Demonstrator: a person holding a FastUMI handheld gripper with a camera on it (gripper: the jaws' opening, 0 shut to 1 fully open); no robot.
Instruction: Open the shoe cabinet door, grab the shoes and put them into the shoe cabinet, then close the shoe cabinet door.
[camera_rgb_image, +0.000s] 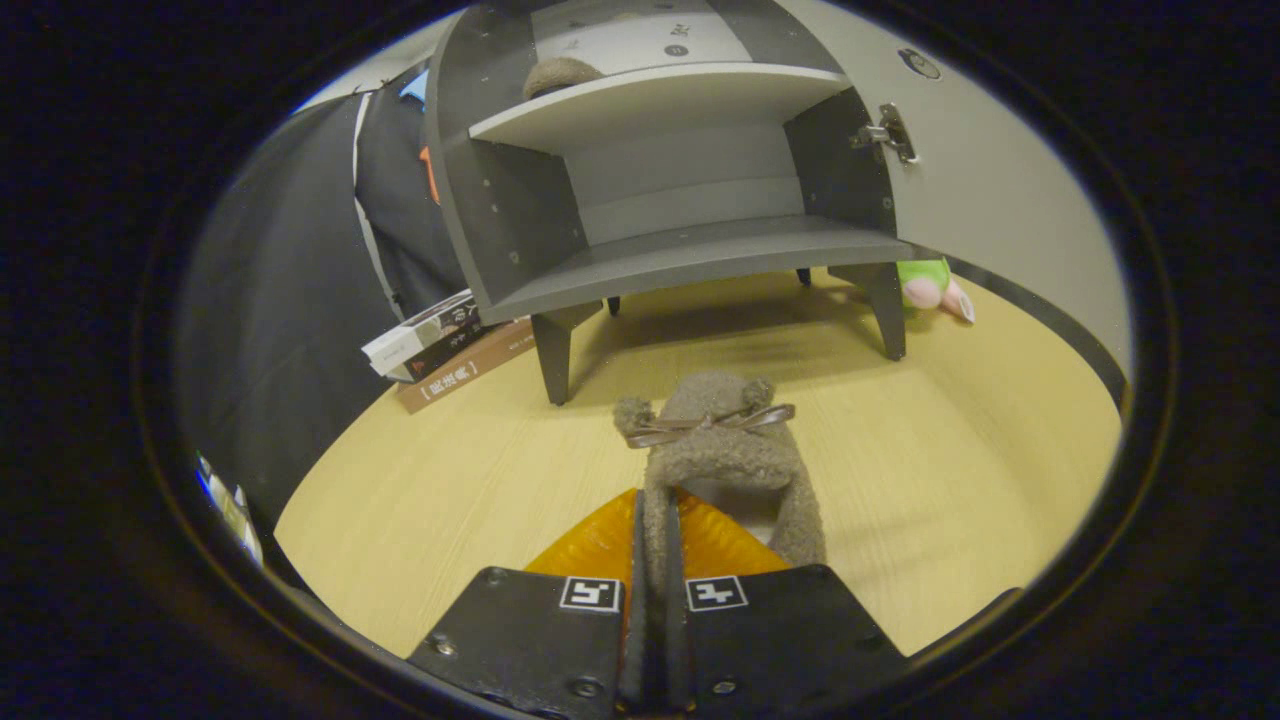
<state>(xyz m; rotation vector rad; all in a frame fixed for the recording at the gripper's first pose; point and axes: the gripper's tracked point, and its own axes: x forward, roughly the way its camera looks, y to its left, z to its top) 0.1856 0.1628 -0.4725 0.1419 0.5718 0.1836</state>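
- Cabinet door (1000, 190) is open; one shoe (560, 75) sits on the upper shelf
- Your gripper (655, 545) is clamped on the second shoe (715, 455)
- Left: shelve it, close the door

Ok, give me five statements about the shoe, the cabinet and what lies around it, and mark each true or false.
1. The gripper is shut on the edge of a fuzzy shoe. True.
2. The cabinet door is closed. False: it stands swung open to the right, hinge showing.
3. Another fuzzy shoe already sits on the upper shelf. True.
4. The lower shelf holds a stack of books. False: it is bare; the books lie on the floor left of the cabinet.
5. A green and pink soft toy lies behind the cabinet's right leg. True.
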